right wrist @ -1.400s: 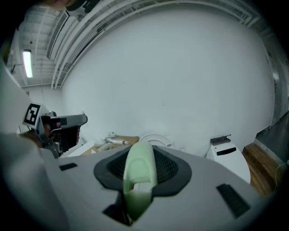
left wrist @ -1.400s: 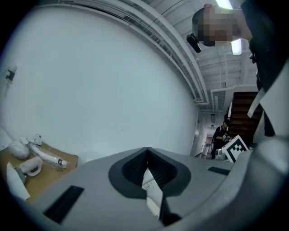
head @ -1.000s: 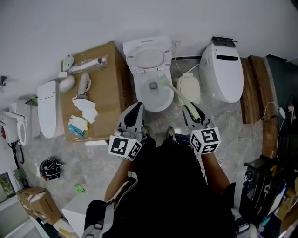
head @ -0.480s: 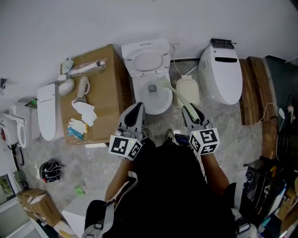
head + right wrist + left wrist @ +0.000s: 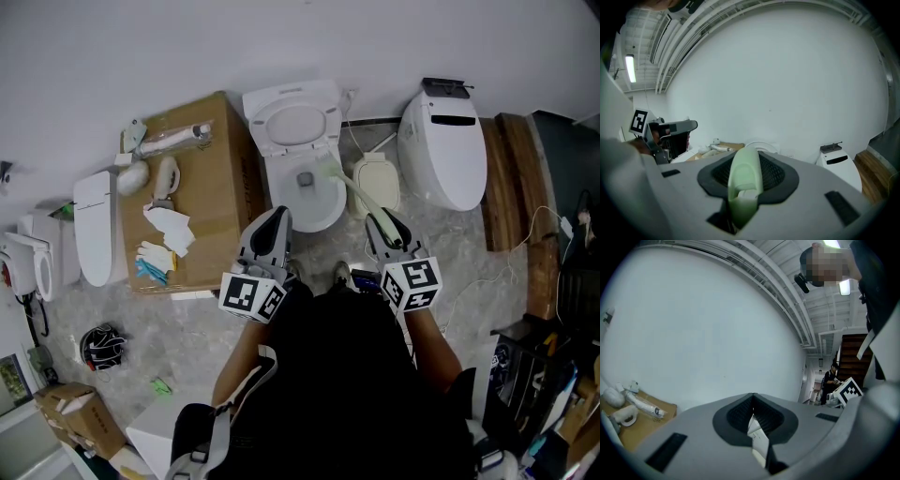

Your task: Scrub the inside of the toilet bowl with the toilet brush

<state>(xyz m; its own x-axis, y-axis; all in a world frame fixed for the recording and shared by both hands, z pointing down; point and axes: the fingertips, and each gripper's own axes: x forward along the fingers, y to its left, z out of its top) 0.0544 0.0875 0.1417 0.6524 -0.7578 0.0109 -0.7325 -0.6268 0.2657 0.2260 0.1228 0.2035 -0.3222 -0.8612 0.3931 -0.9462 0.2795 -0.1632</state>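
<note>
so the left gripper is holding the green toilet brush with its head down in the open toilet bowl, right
No, it is the right gripper that is shut on the green toilet brush, as the right gripper view shows. The left gripper holds no brush. The rest stands: the brush head is down in the open toilet bowl.

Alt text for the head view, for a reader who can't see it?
Seen from above, the right gripper holds a green toilet brush whose head reaches into the open toilet bowl. The left gripper hangs by the bowl's front rim; a cardboard box stands at the bowl's left.
</note>
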